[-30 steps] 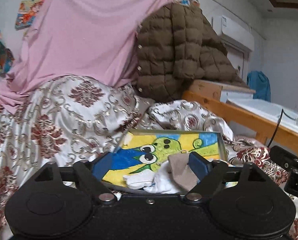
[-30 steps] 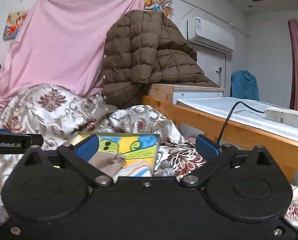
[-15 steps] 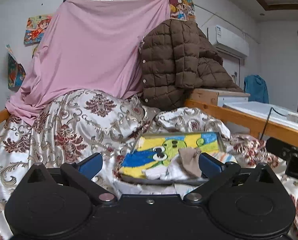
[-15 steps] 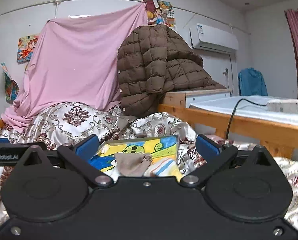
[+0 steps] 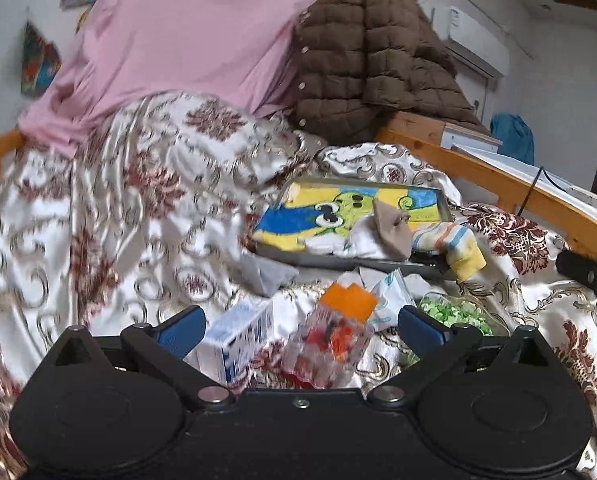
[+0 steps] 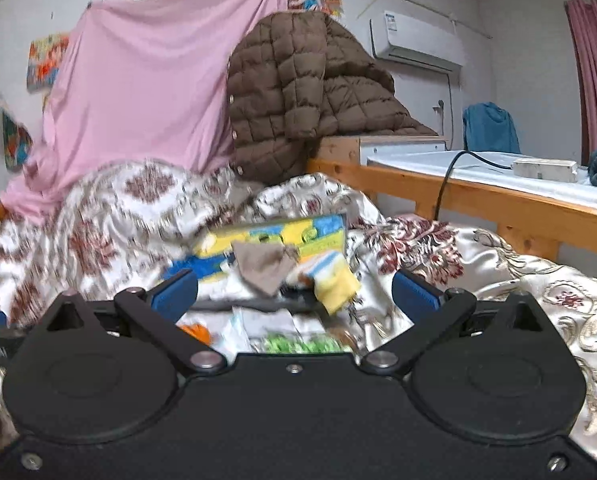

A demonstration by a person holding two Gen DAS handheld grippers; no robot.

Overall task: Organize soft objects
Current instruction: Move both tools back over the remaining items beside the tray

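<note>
A tray with a cartoon picture lies on the patterned bedspread. On it rest a white sock, a tan sock and a striped sock that hangs over the near rim. My left gripper is open wide, well short of the tray, and its pads press on nothing. A blue-and-white box and a clear packet with an orange top lie below it. My right gripper is open too, facing the tray, the tan sock and the striped sock.
A packet of green pieces and white wrappers lie in front of the tray. A pink sheet and a brown quilted jacket hang behind. A wooden bed rail runs along the right, with a cable and power strip beyond it.
Both grippers have drawn back from the tray and tipped downward, bringing the box and packets into view. The left jaws have spread wider. The socks stay on the tray.
</note>
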